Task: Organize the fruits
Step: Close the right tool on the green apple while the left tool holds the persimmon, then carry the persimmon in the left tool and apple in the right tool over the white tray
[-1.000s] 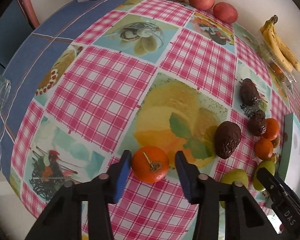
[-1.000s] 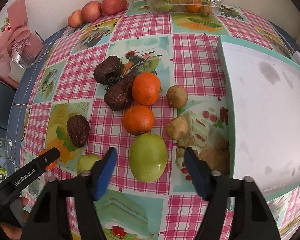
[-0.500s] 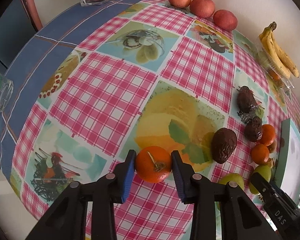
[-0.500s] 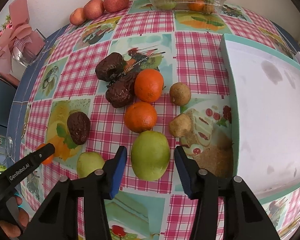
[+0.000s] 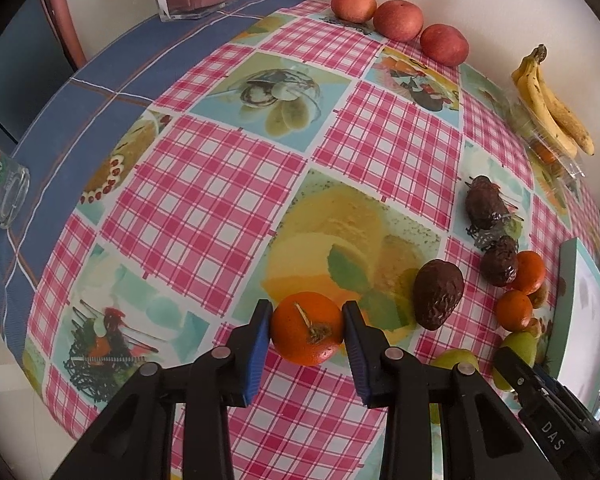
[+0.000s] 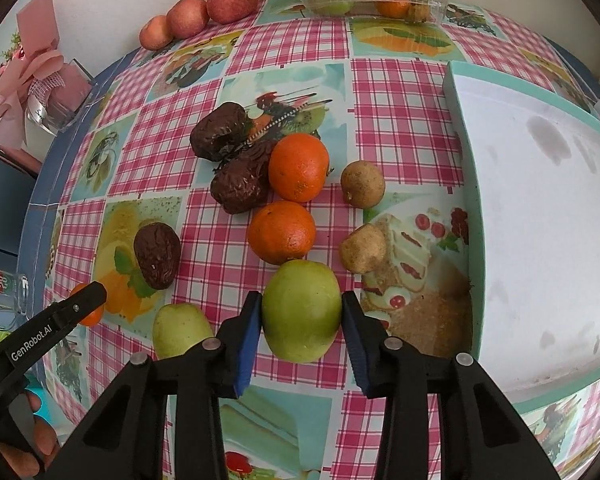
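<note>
Left wrist view: the left gripper (image 5: pixel 306 334) was clamped on an orange (image 5: pixel 307 328), its blue fingers (image 5: pixel 256 350) pressed to both sides, the fruit low over the checked worktop (image 5: pixel 204 200). A dark avocado (image 5: pixel 438 298) lay just beside it; 3 apples (image 5: pixel 398 20) lined the far edge near the bananas (image 5: pixel 552 104).

Right wrist view: the right gripper (image 6: pixel 302 322) was closing on a green apple (image 6: pixel 301 316), both fingers (image 6: pixel 246 334) touching its sides. 2 oranges (image 6: pixel 282 232) sat just beyond it, a smaller green apple (image 6: pixel 180 330) to its left, a white tray (image 6: pixel 540 200) to its right.
</note>
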A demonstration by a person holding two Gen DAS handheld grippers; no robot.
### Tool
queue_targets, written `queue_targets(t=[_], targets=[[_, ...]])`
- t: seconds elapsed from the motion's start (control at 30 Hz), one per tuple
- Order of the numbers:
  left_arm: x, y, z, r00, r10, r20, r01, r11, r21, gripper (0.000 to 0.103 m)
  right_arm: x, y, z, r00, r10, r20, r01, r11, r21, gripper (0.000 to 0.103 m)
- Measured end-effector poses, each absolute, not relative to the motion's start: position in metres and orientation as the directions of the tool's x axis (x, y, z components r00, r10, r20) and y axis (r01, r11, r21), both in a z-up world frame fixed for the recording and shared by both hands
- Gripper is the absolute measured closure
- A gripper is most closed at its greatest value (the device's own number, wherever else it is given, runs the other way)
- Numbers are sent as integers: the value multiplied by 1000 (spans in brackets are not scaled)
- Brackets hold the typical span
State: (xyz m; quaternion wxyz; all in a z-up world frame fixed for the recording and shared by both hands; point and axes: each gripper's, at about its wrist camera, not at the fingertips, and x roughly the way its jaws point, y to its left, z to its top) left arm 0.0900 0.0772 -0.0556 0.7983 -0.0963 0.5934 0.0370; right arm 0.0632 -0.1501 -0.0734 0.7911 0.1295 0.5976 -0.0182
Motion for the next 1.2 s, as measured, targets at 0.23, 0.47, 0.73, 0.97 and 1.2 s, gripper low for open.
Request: queue_targets(t=[0.23,0.47,0.73,0.97,1.2], targets=[[89,76,-50,315,-53,-948,-171,979,-112,65,61,-153,-73,291,141,-946,196,959,203,62],[87,70,-42,345,-61,-937,-162,979,-123,65,59,-157,-69,307,165,-937,201,951,234,62],[84,61,-29,386,-65,-920,-144,981,-129,65,53,-162,-46,370,191,-909,196,941,277,62],[78,40,-17,413,-98,-906,-82,986,-144,65,46,-178,-23,429,162,-889,218,936,275,62],[75,6,-13,409,-121,-904,-2,991,-134,65,37,-213,-21,441,95,-892,301,921,247,62]])
